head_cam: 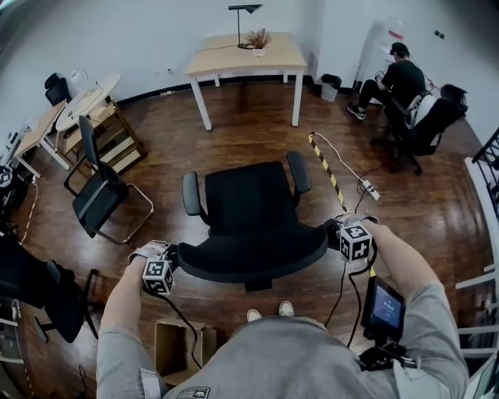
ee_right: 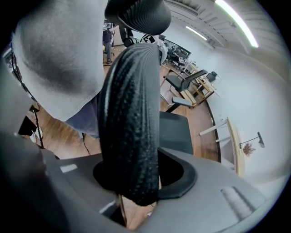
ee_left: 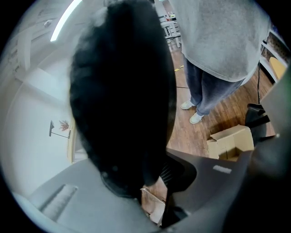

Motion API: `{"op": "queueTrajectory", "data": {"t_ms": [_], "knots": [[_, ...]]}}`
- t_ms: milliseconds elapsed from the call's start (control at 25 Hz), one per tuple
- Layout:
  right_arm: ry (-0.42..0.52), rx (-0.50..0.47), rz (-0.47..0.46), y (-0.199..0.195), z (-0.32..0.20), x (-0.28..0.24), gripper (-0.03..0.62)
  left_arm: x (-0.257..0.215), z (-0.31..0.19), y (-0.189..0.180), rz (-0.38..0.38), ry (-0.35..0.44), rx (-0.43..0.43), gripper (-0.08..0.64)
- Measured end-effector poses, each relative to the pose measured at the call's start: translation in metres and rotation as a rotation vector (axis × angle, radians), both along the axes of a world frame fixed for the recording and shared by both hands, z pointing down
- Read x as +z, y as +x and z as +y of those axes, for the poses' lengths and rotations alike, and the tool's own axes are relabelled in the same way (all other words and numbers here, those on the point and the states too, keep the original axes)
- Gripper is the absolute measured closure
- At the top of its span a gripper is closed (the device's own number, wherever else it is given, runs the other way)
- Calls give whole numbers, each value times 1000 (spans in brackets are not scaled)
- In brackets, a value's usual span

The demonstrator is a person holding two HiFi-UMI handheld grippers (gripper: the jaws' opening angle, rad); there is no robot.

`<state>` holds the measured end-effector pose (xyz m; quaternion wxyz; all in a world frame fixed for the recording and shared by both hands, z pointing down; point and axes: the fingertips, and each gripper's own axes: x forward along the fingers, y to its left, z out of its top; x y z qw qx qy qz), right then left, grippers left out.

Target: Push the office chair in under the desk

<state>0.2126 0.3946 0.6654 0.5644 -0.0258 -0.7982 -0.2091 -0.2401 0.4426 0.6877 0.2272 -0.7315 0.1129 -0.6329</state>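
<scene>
"Head view, nearest first: what's on the floor?"

"Pale shoes (head_cam: 267, 312) on the dark wood floor (head_cam: 257, 125), and an open cardboard box (head_cam: 178, 347) just beside them to the left."

"And the grippers?"

"The left gripper (head_cam: 171, 255) and the right gripper (head_cam: 335, 231) sit at the two ends of the backrest (head_cam: 249, 261) of the office chair (head_cam: 251, 204). In the left gripper view the black rim fills the gap and both jaws are pinching it. The right gripper view shows the same, with the jaws closed onto the textured rim and pressing each side."

"Where's the chair?"

"Mid-floor, with its seat and armrests facing the desk (head_cam: 226, 56). It is well apart from the desk, with open floor between, and not under it."

"Anything round it?"

"A yellow-and-black striped strip (head_cam: 323, 165) runs over the floor to its right, with a white power strip (head_cam: 369, 189) near the strip's closer end. To the left stands a black sled-base chair (head_cam: 100, 191). Wooden steps (head_cam: 117, 144) and a round table (head_cam: 90, 97) are behind it, toward the left wall."

"Farther back?"

"The desk stands by the white far wall (head_cam: 156, 31). A black lamp (head_cam: 244, 15) and a dried plant (head_cam: 258, 39) are at its back edge. A black bin (head_cam: 330, 86) sits by the wall off the desk's right end, and a person (head_cam: 401, 78) sits in the far right corner."
</scene>
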Motion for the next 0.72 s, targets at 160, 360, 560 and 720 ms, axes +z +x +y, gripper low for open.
{"op": "queueTrajectory", "data": {"t_ms": [160, 360, 560, 720], "knots": [[-5, 27, -8, -1, -1, -2, 433, 0, -5, -2, -18, -10, 11, 474], [-7, 52, 2, -3, -1, -3, 433, 4, -14, -9, -47, -1, 28, 477], [1, 71, 8, -2, 0, -2, 433, 4, -18, -8, -39, -17, 6, 479], [17, 98, 5, -6, -6, 1, 433, 0, -29, -9, -32, -20, 3, 479]]}}
